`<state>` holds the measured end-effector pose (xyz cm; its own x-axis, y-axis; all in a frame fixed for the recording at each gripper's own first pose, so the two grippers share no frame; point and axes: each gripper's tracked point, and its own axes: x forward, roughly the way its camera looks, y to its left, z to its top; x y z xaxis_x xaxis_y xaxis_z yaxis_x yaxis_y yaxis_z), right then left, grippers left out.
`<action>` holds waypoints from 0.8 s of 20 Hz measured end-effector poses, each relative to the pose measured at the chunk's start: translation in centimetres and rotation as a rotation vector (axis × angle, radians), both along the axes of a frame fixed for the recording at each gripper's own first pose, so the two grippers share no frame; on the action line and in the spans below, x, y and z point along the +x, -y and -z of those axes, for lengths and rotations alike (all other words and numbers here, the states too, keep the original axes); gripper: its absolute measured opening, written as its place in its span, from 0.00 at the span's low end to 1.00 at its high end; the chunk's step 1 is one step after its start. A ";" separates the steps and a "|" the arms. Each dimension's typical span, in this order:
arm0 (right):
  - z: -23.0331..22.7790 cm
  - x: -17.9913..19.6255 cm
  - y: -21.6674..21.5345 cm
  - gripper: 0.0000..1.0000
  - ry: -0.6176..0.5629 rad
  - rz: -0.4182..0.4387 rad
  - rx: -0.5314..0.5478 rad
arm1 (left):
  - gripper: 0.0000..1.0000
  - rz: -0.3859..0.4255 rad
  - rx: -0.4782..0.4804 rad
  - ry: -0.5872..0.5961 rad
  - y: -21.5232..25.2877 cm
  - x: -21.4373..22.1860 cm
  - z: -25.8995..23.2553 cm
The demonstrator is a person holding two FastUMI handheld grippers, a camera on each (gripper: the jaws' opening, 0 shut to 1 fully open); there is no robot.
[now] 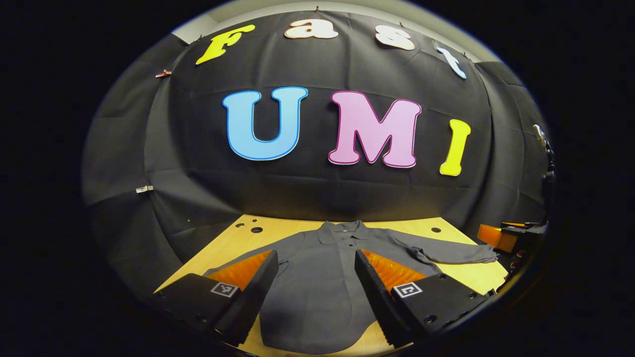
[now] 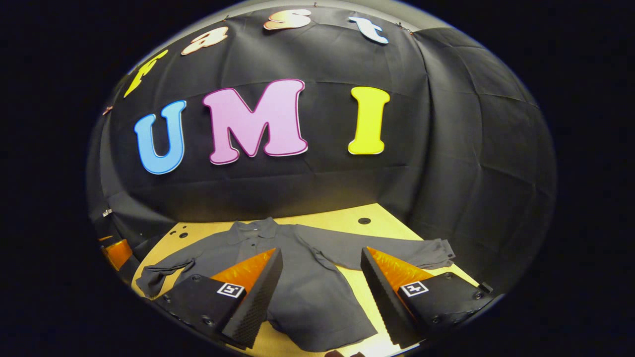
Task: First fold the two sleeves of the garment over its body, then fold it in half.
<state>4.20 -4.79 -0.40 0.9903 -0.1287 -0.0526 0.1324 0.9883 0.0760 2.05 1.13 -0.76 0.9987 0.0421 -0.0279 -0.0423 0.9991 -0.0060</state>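
While the grey shirt (image 1: 317,277) lies flat on the wooden table (image 1: 233,243) (sleeves spread, no label readable), we hold left gripper (image 1: 316,277) and right gripper (image 2: 321,277) wide open above it.

Matt grey cloth shirt (image 1: 317,277), smooth pale wooden table (image 1: 233,243), matt black cloth wall (image 1: 317,193)

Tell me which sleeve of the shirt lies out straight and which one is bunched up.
In the right gripper view, the sleeve on the right lies straight across the table; the sleeve on the left is crumpled, its cuff folded back.
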 end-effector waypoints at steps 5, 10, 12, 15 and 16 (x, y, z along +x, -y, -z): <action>1.5 2.0 5.4 0.98 -0.048 0.110 0.056 | 0.98 -0.011 0.011 -0.019 0.4 0.2 0.6; 2.7 5.1 11.6 0.97 -0.100 0.190 0.082 | 0.98 0.006 0.043 -0.042 1.9 0.6 0.9; 3.4 6.4 14.4 0.97 -0.126 0.231 0.095 | 0.98 0.015 0.058 -0.053 2.5 0.9 1.0; 4.6 8.1 18.1 0.97 -0.158 0.296 0.152 | 0.98 0.018 0.075 -0.067 3.1 1.8 1.3; 5.2 8.5 19.3 0.97 -0.171 0.321 0.174 | 0.98 0.015 0.079 -0.077 3.2 2.1 1.4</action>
